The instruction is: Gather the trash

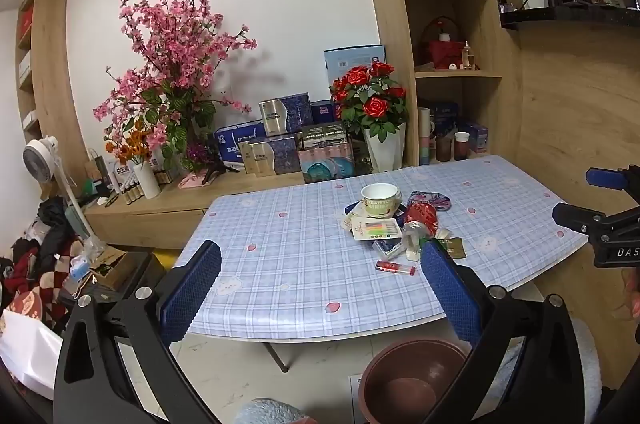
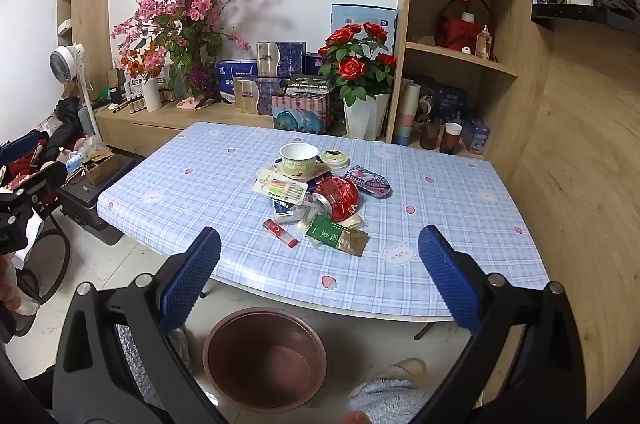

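A pile of trash lies mid-table: a white yogurt cup (image 1: 380, 199) (image 2: 298, 160), a crumpled red wrapper (image 1: 422, 217) (image 2: 338, 197), a candle pack (image 1: 376, 228) (image 2: 282, 188), a green sachet (image 2: 338, 235) and a red lighter (image 1: 395, 267) (image 2: 280, 233). A brown bin (image 1: 412, 380) (image 2: 266, 358) stands on the floor below the table's front edge. My left gripper (image 1: 320, 288) is open and empty, held short of the pile. My right gripper (image 2: 319, 280) is open and empty, above the bin and table edge; it also shows in the left wrist view (image 1: 600, 200).
The table (image 1: 280, 264) (image 2: 460, 216) has a blue plaid cloth. Behind it a wooden ledge holds boxes, a rose pot (image 2: 366, 76) and pink blossoms (image 1: 176, 48). Shelves stand at right. Clutter and a fan (image 1: 40, 160) sit on the left floor.
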`<state>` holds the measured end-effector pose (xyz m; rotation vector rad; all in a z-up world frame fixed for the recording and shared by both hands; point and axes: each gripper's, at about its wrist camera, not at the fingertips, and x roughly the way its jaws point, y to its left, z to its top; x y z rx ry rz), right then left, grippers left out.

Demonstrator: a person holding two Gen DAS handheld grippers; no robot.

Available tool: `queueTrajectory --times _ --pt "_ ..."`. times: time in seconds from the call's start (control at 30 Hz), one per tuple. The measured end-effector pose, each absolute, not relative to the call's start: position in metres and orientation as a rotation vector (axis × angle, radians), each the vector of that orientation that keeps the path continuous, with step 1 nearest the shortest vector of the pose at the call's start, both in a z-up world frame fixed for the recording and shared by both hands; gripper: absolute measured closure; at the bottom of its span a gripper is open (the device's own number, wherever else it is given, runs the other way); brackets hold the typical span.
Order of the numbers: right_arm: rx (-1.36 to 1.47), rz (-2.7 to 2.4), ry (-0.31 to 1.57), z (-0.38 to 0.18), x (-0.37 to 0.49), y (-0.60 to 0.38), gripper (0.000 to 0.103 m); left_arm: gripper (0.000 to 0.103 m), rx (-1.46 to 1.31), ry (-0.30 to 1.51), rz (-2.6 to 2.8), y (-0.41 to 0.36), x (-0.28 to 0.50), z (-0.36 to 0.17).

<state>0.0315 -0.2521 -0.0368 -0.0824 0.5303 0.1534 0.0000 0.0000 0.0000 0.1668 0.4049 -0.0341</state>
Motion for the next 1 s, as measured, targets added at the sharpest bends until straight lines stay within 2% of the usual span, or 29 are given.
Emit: queueTrajectory --times 1.0 --pt "-0.090 0.150 0.523 -0.0413 0.0324 -0.2514 0.006 0.005 0.187 0.405 -0.029 -0.0010 0.0000 -0.0004"
